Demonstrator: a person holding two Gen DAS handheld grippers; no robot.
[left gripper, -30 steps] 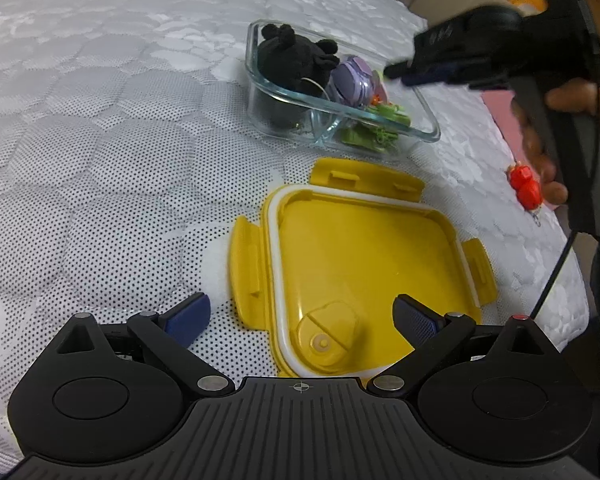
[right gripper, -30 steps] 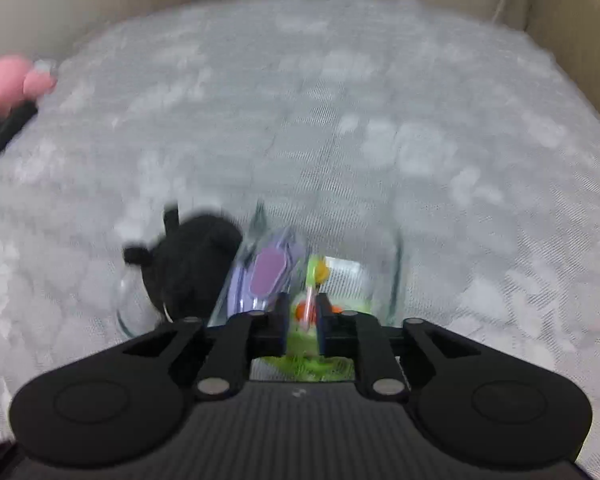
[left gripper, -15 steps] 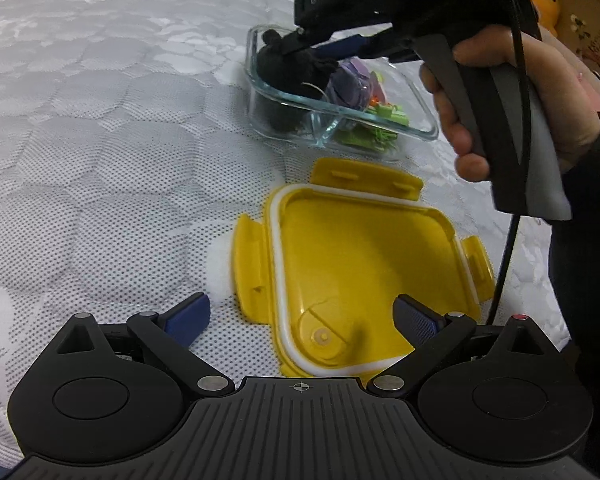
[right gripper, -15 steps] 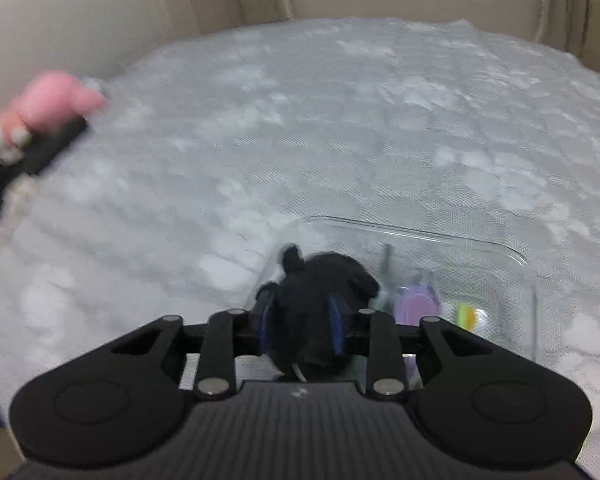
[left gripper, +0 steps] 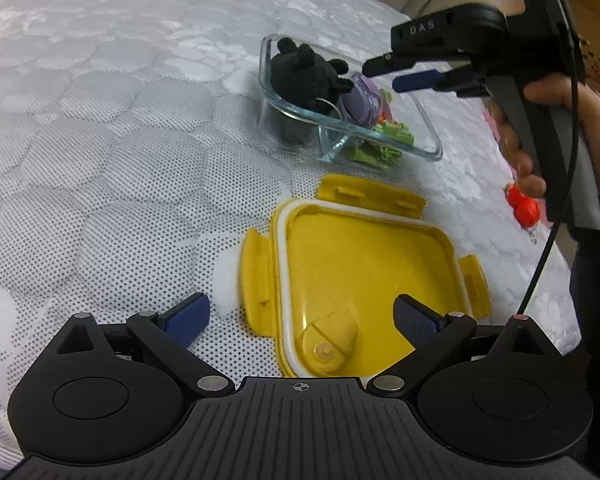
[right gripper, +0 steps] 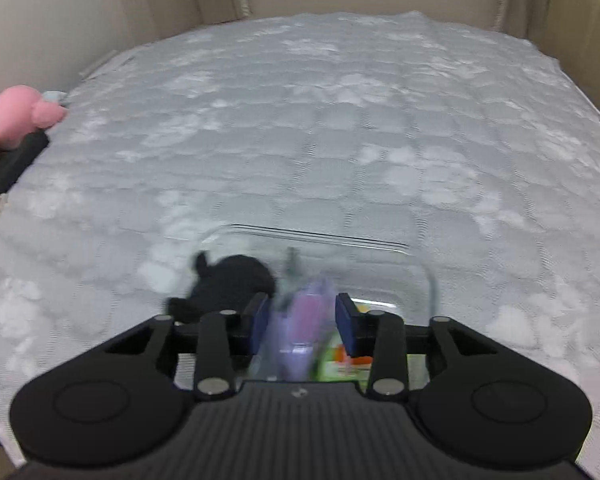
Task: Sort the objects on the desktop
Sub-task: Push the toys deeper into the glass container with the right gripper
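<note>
A black plush toy [left gripper: 308, 74], a purple item [left gripper: 362, 98] and green pieces [left gripper: 384, 144] are held in the glass container [left gripper: 430, 136] on the quilted bedcover [left gripper: 100, 140]. Above it the right gripper [left gripper: 400, 72] is seen empty, its jaws opening. The left gripper [left gripper: 300, 320] is spread wide over the yellow lid [left gripper: 364, 264].

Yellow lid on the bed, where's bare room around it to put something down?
Left of the yellow lid, the quilted mattress lies bare, also behind the glass container. It is crowded between lid and container, and on the right, where the red charm lies under the right gripper, whose jaws are opening.
</note>
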